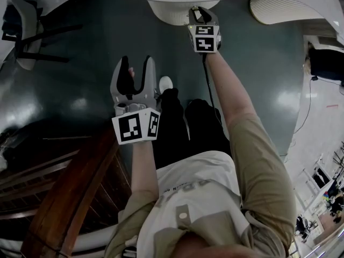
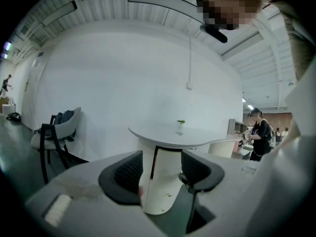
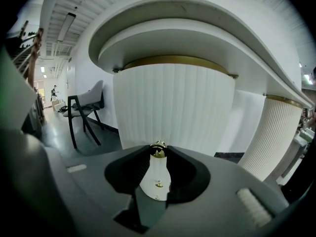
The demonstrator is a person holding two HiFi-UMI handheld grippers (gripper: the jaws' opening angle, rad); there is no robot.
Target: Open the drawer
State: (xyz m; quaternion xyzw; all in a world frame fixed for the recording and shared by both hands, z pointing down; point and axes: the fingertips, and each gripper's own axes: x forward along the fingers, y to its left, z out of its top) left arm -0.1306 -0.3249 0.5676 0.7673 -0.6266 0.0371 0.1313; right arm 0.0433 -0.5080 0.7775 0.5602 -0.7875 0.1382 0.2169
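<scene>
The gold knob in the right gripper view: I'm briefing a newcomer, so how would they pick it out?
Find the white ribbed pedestal under the curved tabletop. Small gold knobs run down its front. The one meant is the highest gold knob, pinched between the tips of the right gripper, while the lower knobs sit free below it.

Qty: gripper (image 1: 136, 63) (image 1: 201, 12) x2, knob (image 3: 158, 150) (image 3: 158, 184) (image 3: 156, 198) x3, pedestal (image 3: 173, 107) (image 3: 276, 132) x2, chair (image 3: 89, 100) x1.

Floor: glossy dark grey-green floor (image 1: 258, 63) | Wall: plain white wall (image 2: 123, 83) | Seat: black-legged pale chair (image 3: 89, 100) beside wall | Light: long ceiling strip lamp (image 3: 66, 26)
</scene>
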